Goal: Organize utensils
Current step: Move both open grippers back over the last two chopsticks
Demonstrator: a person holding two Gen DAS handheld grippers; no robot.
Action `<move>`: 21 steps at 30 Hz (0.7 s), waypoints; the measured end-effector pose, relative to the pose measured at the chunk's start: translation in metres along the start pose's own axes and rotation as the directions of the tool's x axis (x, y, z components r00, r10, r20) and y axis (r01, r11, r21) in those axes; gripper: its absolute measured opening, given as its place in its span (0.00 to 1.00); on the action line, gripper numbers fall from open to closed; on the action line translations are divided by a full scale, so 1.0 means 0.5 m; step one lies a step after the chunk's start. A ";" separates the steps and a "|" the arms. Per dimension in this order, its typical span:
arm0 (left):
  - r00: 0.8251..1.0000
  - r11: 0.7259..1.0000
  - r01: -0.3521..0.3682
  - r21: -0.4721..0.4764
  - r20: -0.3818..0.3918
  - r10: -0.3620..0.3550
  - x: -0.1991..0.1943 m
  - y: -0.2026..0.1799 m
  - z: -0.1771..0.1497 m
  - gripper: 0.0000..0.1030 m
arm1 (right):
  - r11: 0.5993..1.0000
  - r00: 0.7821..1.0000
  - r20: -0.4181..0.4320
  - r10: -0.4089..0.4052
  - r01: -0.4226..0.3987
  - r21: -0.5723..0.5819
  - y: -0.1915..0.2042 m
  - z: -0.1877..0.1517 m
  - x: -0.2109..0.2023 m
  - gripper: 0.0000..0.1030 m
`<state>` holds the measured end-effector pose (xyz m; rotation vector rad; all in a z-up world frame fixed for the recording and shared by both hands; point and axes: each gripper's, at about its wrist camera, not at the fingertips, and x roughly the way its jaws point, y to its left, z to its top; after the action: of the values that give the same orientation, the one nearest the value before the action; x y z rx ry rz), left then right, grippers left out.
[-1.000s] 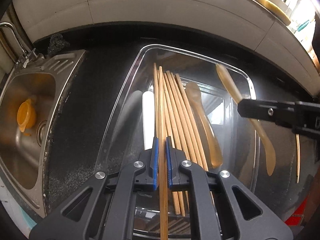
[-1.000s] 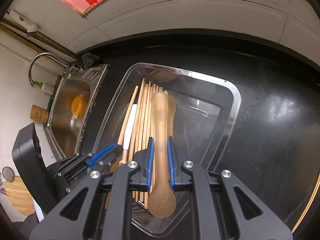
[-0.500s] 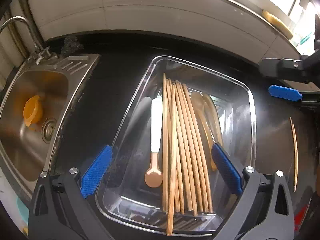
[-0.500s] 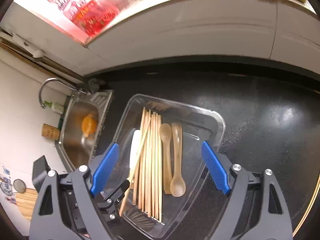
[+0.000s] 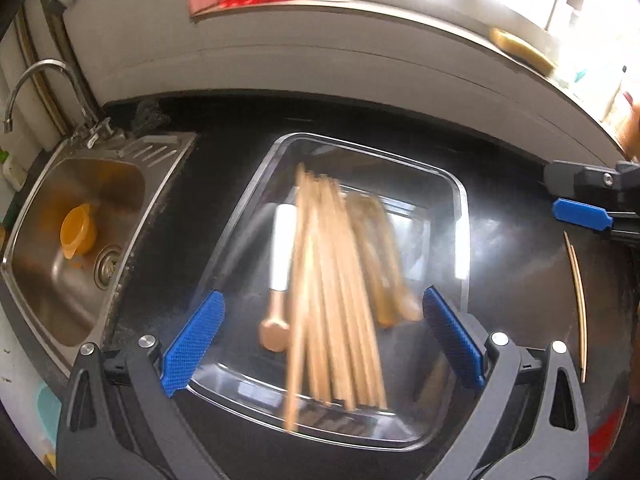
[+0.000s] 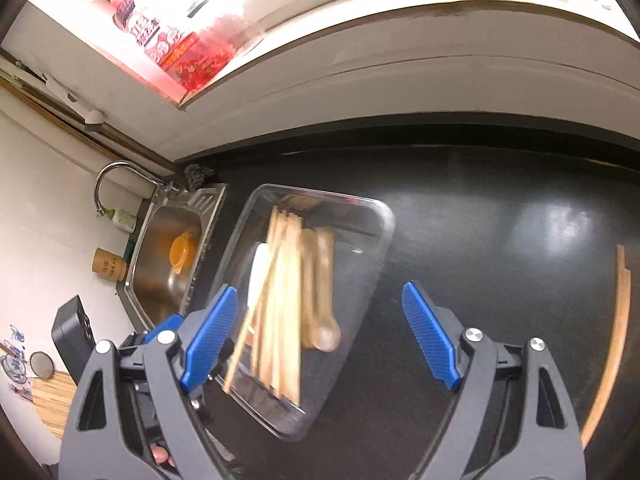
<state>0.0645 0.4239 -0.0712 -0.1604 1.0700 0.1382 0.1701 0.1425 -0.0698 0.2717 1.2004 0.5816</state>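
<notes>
Bundle of light wooden chopsticks lies lengthwise in the clear rectangular plastic tray, tips toward the back wall, spoons alongside. Tray sits on black countertop, steel sink just left, bare counter right. Left gripper and right gripper both spread wide, holding nothing.

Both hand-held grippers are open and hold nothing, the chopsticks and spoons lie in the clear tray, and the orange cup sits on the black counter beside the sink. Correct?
Not quite. The orange cup sits inside the sink, near the drain, as the left wrist view shows. The rest holds: the left hand-held gripper and right hand-held gripper are open and hold nothing, and the chopsticks and spoons lie in the clear tray.
</notes>
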 end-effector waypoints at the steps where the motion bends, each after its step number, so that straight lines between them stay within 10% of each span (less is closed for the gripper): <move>1: 1.000 1.000 0.006 0.005 0.001 -0.006 -0.004 -0.019 -0.006 0.94 | 1.000 1.000 0.009 -0.009 0.009 -0.002 -0.013 -0.006 -0.017 0.79; 6: 0.999 0.997 0.054 0.052 -0.008 -0.053 -0.012 -0.155 -0.052 0.94 | 0.989 0.987 0.068 -0.148 0.149 -0.013 -0.137 -0.087 -0.131 0.81; 12: 0.991 0.980 0.125 0.157 -0.058 -0.117 -0.003 -0.341 -0.142 0.94 | 0.897 0.898 0.069 -0.434 0.438 -0.063 -0.328 -0.269 -0.219 0.83; 21: 0.988 0.963 0.115 0.244 -0.126 -0.086 0.013 -0.489 -0.258 0.94 | 0.857 0.862 -0.053 -0.503 0.491 -0.155 -0.440 -0.438 -0.171 0.83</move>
<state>0.0029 0.1593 -0.1223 0.0055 1.1807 -0.0999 0.0071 -0.1090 -0.1878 -0.1879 1.2524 0.2181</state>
